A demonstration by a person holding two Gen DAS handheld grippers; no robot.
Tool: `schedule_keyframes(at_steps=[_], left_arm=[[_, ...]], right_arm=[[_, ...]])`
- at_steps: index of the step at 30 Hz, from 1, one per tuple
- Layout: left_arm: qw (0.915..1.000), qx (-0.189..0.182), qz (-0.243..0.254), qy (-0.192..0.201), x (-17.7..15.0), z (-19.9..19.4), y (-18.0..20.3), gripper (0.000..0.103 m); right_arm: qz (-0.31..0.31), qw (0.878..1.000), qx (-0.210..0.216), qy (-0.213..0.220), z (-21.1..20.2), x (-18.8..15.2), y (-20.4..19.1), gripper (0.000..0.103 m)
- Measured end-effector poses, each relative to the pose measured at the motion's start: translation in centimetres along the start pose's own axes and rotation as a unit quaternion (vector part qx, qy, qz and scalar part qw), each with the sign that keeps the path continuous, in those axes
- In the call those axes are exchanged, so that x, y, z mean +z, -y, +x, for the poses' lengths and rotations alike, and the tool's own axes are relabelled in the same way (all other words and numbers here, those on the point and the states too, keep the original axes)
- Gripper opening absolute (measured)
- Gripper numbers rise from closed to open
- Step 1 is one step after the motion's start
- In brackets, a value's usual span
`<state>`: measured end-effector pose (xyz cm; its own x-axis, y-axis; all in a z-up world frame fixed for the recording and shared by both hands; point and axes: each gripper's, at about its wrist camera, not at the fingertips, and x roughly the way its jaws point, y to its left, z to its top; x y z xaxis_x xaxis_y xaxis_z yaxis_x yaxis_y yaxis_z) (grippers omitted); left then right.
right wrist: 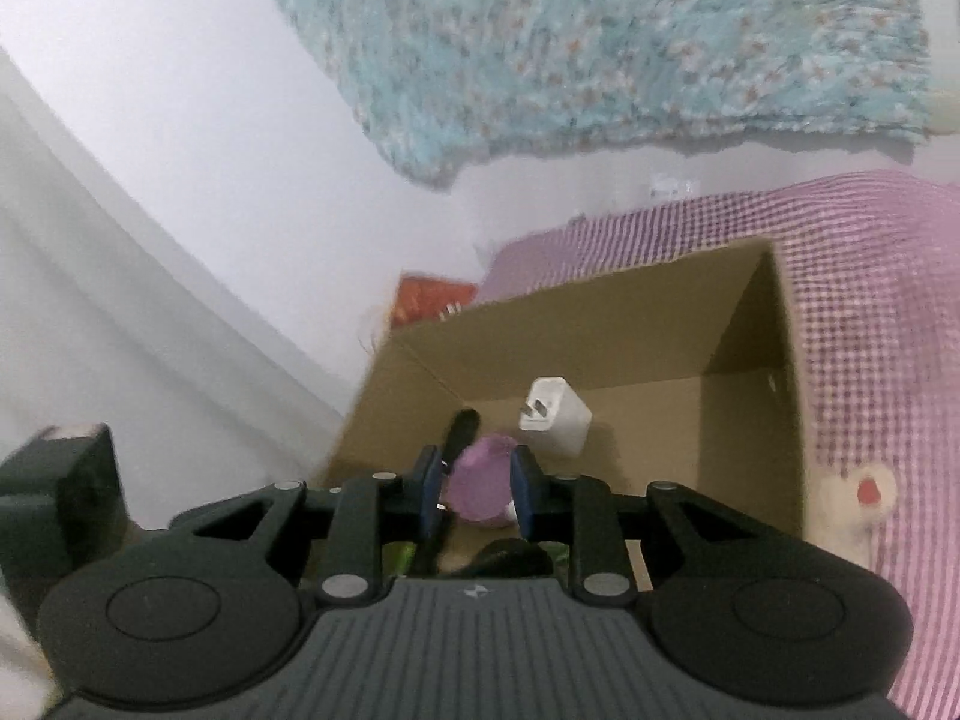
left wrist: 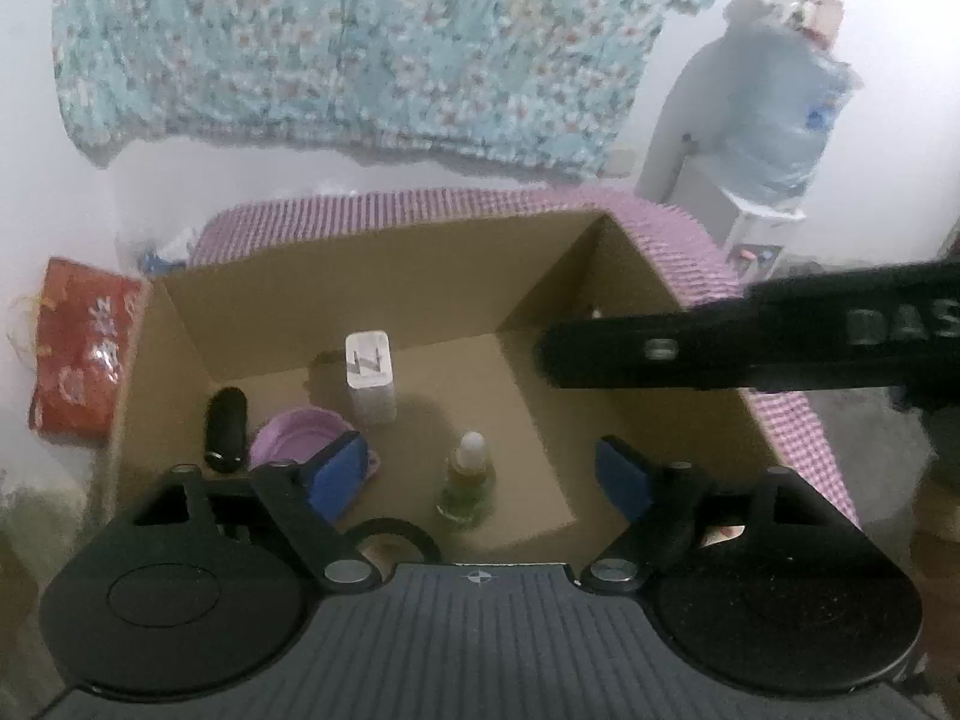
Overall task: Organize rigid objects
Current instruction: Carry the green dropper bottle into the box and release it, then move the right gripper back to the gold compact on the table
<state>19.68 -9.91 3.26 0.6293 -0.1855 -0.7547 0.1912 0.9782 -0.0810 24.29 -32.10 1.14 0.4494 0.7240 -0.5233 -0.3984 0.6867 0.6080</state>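
The left gripper (left wrist: 480, 474) hangs over the open cardboard box (left wrist: 372, 294), jaws spread wide, blue pads far apart and pressing on nothing. Straight ahead of it at twelve o'clock, between the two pads but lying down on the box floor, sits a small dropper bottle (left wrist: 463, 483) with a white tip, upright, free of both pads. Out at eleven o'clock the white plug adapter (left wrist: 369, 381) stands near the back wall, prongs facing up. At ten o'clock, just behind the left pad, lies the purple lid (left wrist: 294, 435), partly hidden by that pad, and just beside it farther left the black cylinder (left wrist: 227, 429) lies on the floor. A black ring (left wrist: 390, 534) peeks out close under the gripper body. From three o'clock a black bar, part of the other tool, reaches across the box's right wall. Over to the right gripper (right wrist: 477, 489): its jaws are narrow, and the purple lid (right wrist: 480, 486) shows in the gap between the pads; whether they actually press on it I cannot tell through the blur. The adapter (right wrist: 555, 417) sits at one o'clock beyond its tips, the black cylinder (right wrist: 459, 432) at eleven. The box (right wrist: 600, 318) rests on pink checked fabric (right wrist: 870, 300).
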Motion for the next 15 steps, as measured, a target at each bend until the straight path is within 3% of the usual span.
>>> schedule_keyframes(at_steps=[4,6,8,15], left_arm=[[0.9995,-0.009,0.015,0.025,-0.9,-3.5,1.2,0.093],[0.9986,-0.018,0.033,0.037,-1.7,-5.2,1.8,0.097],[0.9979,-0.02,0.045,0.043,-2.8,-6.9,2.2,0.098],[0.9981,-0.022,0.049,0.03,-7.5,-9.7,1.7,0.099]], right_arm=[[0.038,0.998,0.002,0.054,-5.3,-3.2,-0.4,0.028],[0.061,0.995,0.0,0.073,-7.4,-5.2,-0.4,0.038],[0.085,0.993,0.0,0.087,-9.0,-7.5,-0.5,0.04],[0.154,0.986,-0.011,0.067,-9.6,-13.5,-0.5,0.04]])
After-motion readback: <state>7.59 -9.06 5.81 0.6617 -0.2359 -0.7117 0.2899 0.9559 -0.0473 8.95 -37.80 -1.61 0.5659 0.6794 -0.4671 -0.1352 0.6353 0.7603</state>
